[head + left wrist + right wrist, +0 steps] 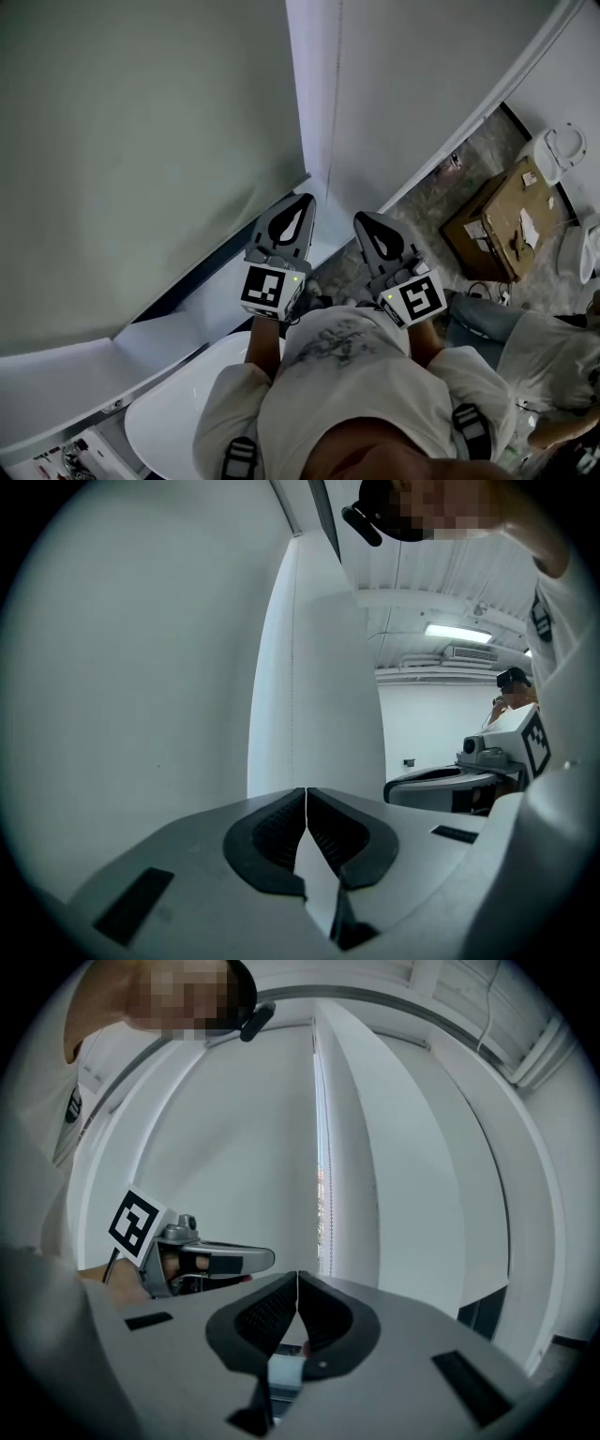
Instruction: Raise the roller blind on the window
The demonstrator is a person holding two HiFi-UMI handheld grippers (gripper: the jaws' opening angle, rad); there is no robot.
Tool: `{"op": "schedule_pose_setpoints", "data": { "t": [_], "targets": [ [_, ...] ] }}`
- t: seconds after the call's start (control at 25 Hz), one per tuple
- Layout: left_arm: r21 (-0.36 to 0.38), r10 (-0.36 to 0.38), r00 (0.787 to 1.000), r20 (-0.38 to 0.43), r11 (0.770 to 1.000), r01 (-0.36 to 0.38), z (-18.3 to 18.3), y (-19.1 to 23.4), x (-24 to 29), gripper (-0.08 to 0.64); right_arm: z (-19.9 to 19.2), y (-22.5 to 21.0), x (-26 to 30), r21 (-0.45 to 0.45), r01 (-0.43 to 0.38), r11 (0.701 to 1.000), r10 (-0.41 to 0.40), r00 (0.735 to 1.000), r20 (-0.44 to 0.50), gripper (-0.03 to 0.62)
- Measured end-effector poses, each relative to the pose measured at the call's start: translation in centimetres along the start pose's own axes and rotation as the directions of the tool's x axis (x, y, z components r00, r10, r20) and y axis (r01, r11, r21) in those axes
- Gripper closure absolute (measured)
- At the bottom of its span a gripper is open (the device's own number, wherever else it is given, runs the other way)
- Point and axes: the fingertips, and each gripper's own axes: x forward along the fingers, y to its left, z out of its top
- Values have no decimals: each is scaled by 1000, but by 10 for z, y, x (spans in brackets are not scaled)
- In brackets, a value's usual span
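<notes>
The roller blind (141, 159) hangs lowered over the window ahead and to our left. Its cloth runs straight down and its bottom edge lies level along the sill (66, 375). Near its lower right corner we hold the left gripper (306, 199) and right gripper (362, 218) level, each with jaws together on nothing.

The person is wearing a white short-sleeved T-shirt (342, 375) with a faded grey print on the chest. Grey shoulder straps (472, 429) with black buckles are running over it. The left hand-held gripper (306, 199) and the right hand-held gripper (362, 218) are showing smooth grey shells, with black ribbed pads (272, 841) lining their teardrop-shaped jaws. Behind each hand-held gripper's jaws, a white cube (265, 287) is carrying black square markers. A small green light (296, 277) is glowing beside it.
</notes>
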Motion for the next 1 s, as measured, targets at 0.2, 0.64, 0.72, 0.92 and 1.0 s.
{"op": "schedule_pose_setpoints", "data": {
  "t": [0.2, 0.64, 0.72, 0.92, 1.0],
  "targets": [
    [4, -72, 997, 1, 997, 72, 11, -2, 26, 551, -2, -5, -3, -10, 26, 1000, -26, 999, -24, 530],
    [24, -134, 991, 11, 991, 134, 5, 8, 62, 480, -14, -13, -5, 3, 61, 998, -61, 997, -51, 529],
    [23, -142, 990, 15, 990, 142, 7, 9, 69, 477, -13, -14, -3, 4, 62, 998, -61, 997, -52, 529],
    [22, -157, 987, 19, 987, 157, 15, 10, 85, 474, -9, -18, 0, 1, 65, 998, -65, 997, -51, 529],
    [20, -162, 987, 16, 987, 161, 15, 10, 89, 474, -9, -18, 0, 0, 68, 998, -68, 996, -54, 529]
  ]
}}
